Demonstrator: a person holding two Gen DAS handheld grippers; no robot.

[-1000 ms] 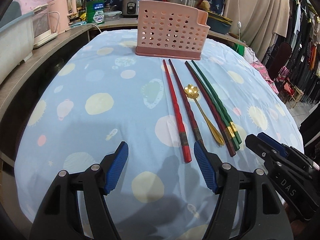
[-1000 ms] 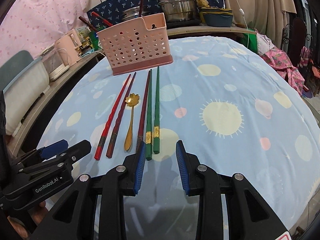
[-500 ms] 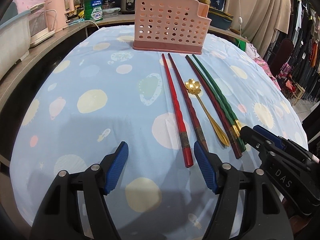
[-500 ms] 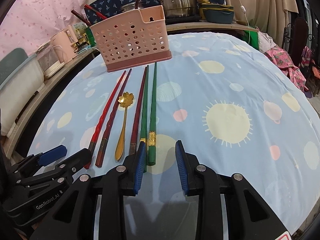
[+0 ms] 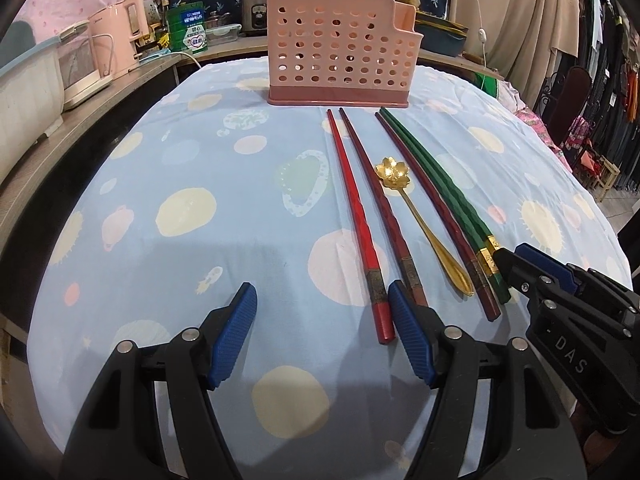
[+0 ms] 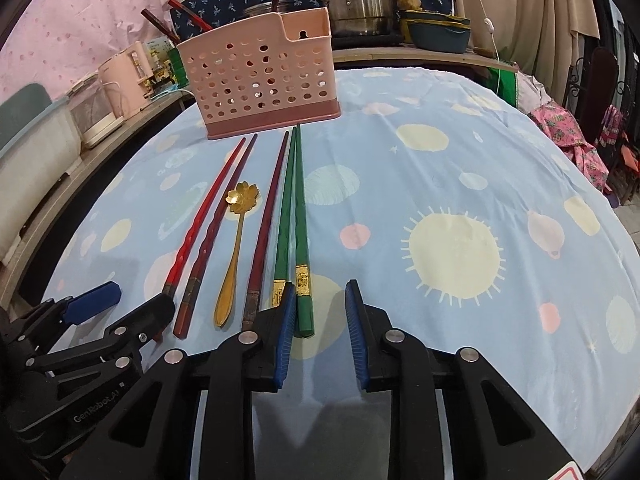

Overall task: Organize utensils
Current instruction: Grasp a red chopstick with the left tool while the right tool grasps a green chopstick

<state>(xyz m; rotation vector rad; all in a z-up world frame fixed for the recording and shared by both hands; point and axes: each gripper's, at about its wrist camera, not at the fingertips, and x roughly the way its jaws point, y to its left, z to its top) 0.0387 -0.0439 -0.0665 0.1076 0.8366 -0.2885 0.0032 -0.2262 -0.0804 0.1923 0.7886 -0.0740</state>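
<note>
Utensils lie in a row on the blue cloth, near ends toward me, tips toward the pink holder at the far side. From left: a red chopstick, a dark red chopstick, the gold spoon, a maroon chopstick, then two green chopsticks. My left gripper stands wide and holds nothing; its right pad is just beside the red chopstick's end. My right gripper is narrow and closing; the rightmost green chopstick's end lies between its pads, not yet pressed, I think. To grip well, I should take only this stick, low and centred, without pushing its neighbour.
</note>
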